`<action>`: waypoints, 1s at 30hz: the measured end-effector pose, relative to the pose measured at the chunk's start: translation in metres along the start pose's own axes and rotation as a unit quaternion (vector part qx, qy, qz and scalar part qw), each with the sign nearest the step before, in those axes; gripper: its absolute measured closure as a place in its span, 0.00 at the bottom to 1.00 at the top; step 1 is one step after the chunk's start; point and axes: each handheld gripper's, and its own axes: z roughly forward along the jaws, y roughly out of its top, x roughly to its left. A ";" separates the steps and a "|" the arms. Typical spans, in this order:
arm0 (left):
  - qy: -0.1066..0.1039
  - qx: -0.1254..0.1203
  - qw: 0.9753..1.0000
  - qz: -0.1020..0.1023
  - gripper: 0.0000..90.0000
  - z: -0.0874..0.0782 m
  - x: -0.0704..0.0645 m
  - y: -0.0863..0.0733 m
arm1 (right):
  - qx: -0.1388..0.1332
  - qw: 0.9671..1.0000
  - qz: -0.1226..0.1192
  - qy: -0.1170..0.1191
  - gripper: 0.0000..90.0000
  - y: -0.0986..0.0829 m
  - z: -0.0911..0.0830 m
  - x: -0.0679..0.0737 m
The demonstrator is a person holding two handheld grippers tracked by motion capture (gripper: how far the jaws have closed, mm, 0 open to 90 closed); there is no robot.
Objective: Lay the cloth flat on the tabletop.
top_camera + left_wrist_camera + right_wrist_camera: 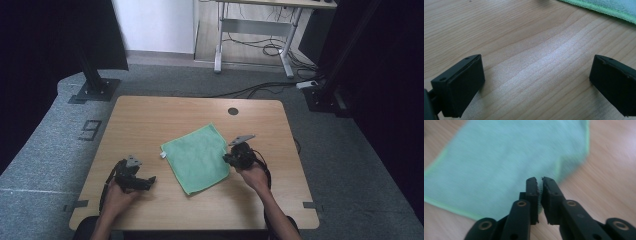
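At the green cloth's (197,157) right edge the right gripper (539,180) pinches the hem, apparently starting a fold needing a lift, while the left gripper (536,82) waits spread beside the cloth.

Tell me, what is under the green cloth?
The green cloth lies flat on the wooden table. The right gripper pinches its edge. Anything beneath the cloth is covered, but no bump shows.
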 end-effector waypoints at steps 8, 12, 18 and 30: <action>0.000 0.000 1.000 0.000 0.00 0.000 0.000 0.000 | 0.008 0.999 -0.023 -0.033 0.74 0.018 -0.002 0.000; 0.000 0.000 1.000 0.000 0.00 0.000 0.000 0.000 | 0.027 0.998 0.000 -0.058 0.71 0.006 0.003 -0.018; 0.000 0.000 1.000 0.000 0.00 0.000 0.000 0.000 | 0.042 0.996 0.058 -0.049 0.59 -0.029 0.018 -0.044; 0.000 0.000 1.000 0.000 0.00 0.000 0.000 0.000 | 0.018 1.000 0.015 -0.015 0.90 0.000 0.014 -0.006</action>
